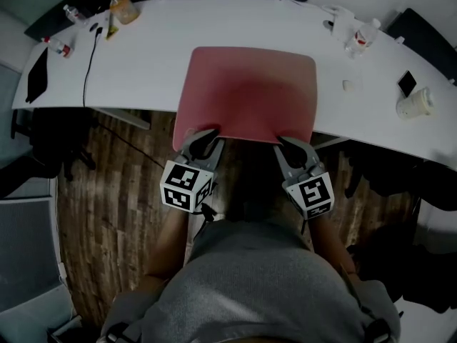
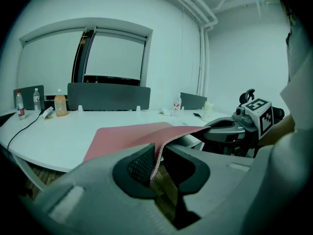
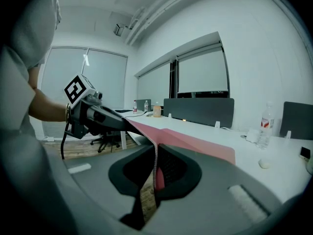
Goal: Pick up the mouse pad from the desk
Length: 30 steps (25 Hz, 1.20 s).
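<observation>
Dim, bluish, fisheye-warped, dark edges

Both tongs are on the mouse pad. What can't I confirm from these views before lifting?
- Underside of the mouse pad: mostly hidden in every view by the pad itself.
- Whether its far edge rests on the desk or is raised: the head view looks down from above, and the gripper views are too shallow.
- Label on the bottle: too small in every view.
- Floor beneath the person: blocked in the head view by the torso.
</observation>
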Each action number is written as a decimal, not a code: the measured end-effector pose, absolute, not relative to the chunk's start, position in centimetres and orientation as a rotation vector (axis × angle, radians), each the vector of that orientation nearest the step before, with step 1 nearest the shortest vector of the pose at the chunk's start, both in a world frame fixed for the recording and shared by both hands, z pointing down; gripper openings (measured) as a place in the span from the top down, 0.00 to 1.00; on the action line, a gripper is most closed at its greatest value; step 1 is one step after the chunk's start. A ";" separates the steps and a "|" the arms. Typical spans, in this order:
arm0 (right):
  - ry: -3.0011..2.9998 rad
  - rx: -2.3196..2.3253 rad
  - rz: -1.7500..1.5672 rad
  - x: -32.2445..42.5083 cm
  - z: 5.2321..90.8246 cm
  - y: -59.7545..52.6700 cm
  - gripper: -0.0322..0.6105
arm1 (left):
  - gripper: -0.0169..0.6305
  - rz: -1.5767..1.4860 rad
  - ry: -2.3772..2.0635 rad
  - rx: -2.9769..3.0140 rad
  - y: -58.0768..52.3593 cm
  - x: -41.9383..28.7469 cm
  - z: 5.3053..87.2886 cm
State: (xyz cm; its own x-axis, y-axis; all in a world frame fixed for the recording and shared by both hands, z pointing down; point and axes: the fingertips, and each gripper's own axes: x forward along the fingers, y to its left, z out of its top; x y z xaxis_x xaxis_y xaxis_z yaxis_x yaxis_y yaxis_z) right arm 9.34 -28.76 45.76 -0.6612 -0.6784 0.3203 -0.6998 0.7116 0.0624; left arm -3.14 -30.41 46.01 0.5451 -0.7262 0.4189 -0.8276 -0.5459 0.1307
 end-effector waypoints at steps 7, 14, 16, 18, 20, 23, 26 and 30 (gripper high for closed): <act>-2.582 1.153 0.119 8.5 45.1 -25.9 0.91 | 0.89 0.459 -1.229 2.507 -27.9 -4.0 45.3; -2.539 1.224 0.122 8.2 45.0 -22.4 0.91 | 0.89 0.455 -1.183 2.551 -24.5 -4.6 44.8; -2.538 1.241 0.123 8.1 44.7 -21.5 0.91 | 0.89 0.448 -1.174 2.562 -23.6 -4.7 44.5; -2.538 1.264 0.116 8.0 44.5 -20.6 0.91 | 0.89 0.444 -1.165 2.569 -22.6 -4.8 44.3; -2.543 1.289 0.102 7.9 44.0 -19.8 0.91 | 0.89 0.446 -1.153 2.577 -21.6 -4.9 44.3; -2.544 1.315 0.093 7.8 43.5 -18.4 0.91 | 0.90 0.455 -1.137 2.591 -20.0 -4.9 44.1; -2.539 1.334 0.092 7.7 43.2 -17.0 0.91 | 0.90 0.459 -1.136 2.607 -18.7 -5.0 43.7; -2.546 1.362 0.085 7.5 42.5 -15.3 0.91 | 0.90 0.446 -1.128 2.621 -17.0 -5.3 42.9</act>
